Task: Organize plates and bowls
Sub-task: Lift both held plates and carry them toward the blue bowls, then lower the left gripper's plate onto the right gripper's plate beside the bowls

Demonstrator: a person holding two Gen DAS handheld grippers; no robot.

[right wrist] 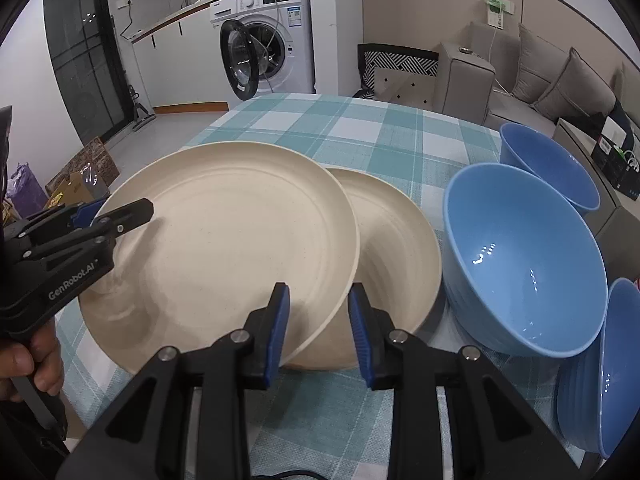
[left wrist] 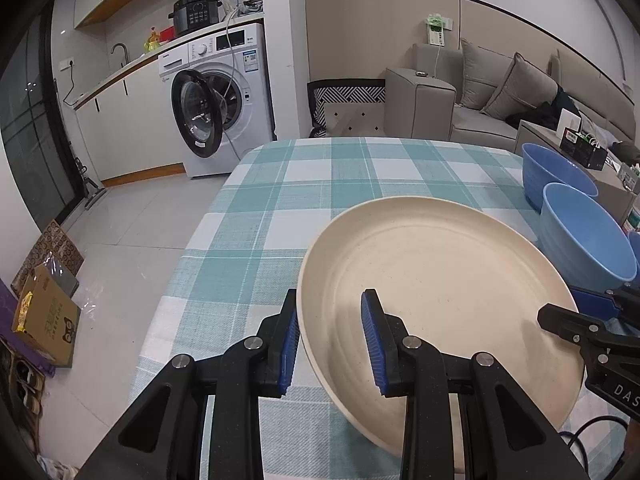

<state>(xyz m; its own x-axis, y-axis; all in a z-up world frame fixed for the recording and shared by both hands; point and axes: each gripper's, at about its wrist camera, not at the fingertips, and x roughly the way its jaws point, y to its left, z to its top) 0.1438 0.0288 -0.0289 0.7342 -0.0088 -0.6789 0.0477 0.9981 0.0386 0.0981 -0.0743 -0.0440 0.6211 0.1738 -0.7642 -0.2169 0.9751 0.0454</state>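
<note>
A cream plate [right wrist: 224,240] lies tilted, its right edge resting on a second cream plate [right wrist: 396,248] on the checked tablecloth. My left gripper [left wrist: 330,344] is open, its jaws straddling the top plate's [left wrist: 436,288] left rim; it also shows in the right wrist view [right wrist: 120,216]. My right gripper [right wrist: 318,332] is open, its jaws straddling the top plate's right rim; it also shows in the left wrist view [left wrist: 576,320]. Three blue bowls stand right of the plates: near [right wrist: 524,256], far [right wrist: 548,168], and nearest at the right edge [right wrist: 604,368].
The table [left wrist: 280,208] has a teal and white checked cloth. A washing machine [left wrist: 224,96] with open door stands beyond the table's far left. A grey sofa [left wrist: 492,92] is at the back right. Boxes [left wrist: 48,316] lie on the floor left.
</note>
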